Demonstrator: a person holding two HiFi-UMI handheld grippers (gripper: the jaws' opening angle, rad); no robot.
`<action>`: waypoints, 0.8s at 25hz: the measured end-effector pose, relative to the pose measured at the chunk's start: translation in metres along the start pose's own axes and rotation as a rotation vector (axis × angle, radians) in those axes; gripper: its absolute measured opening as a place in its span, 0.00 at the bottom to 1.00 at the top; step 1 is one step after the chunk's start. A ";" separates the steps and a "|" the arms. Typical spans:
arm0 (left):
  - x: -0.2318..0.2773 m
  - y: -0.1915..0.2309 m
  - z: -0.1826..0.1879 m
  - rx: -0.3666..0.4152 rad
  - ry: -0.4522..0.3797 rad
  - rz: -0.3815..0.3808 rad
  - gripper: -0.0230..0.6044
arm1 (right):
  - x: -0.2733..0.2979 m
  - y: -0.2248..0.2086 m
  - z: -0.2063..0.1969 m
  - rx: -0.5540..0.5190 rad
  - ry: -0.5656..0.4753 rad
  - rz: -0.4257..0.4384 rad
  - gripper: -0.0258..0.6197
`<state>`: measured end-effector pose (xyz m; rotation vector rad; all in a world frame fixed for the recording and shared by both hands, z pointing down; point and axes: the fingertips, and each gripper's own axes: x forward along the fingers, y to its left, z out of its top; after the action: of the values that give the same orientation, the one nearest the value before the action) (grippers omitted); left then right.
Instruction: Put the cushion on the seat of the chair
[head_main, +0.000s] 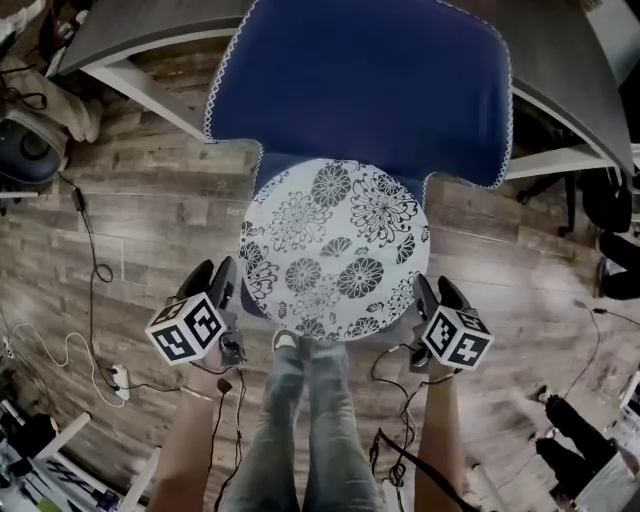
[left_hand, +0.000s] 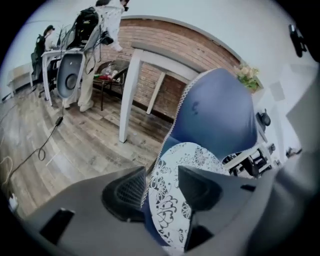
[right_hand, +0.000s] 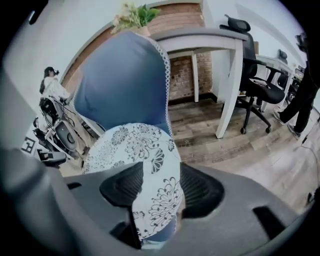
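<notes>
A round white cushion (head_main: 335, 250) printed with dark flowers lies flat on the seat of the chair, in front of its blue-covered backrest (head_main: 360, 80). My left gripper (head_main: 218, 272) stands at the cushion's left front rim and my right gripper (head_main: 438, 288) at its right front rim. In the left gripper view the cushion (left_hand: 182, 165) shows edge-on between the open jaws of the left gripper (left_hand: 160, 177), with a gap on the left side. In the right gripper view the cushion's rim (right_hand: 150, 165) runs between the spread jaws of the right gripper (right_hand: 160, 177). The seat itself is hidden under the cushion.
A white-legged desk (head_main: 140, 85) stands behind the chair. Cables (head_main: 95, 260) and a power strip (head_main: 118, 378) lie on the wooden floor at left. The holder's legs (head_main: 305, 420) stand just before the seat. A black office chair (right_hand: 255, 90) is off to the right.
</notes>
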<state>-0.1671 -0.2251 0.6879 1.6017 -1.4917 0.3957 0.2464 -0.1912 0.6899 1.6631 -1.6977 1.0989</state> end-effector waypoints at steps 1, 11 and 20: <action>-0.013 -0.011 0.008 0.043 -0.016 -0.024 0.34 | -0.012 0.009 0.006 0.013 -0.031 0.018 0.39; -0.183 -0.131 0.126 0.223 -0.274 -0.235 0.09 | -0.197 0.075 0.102 0.028 -0.375 0.046 0.10; -0.323 -0.213 0.217 0.377 -0.493 -0.274 0.05 | -0.360 0.109 0.176 -0.093 -0.595 0.019 0.05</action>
<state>-0.1149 -0.2101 0.2479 2.2961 -1.5815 0.1304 0.2111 -0.1441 0.2793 2.0457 -2.0790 0.5387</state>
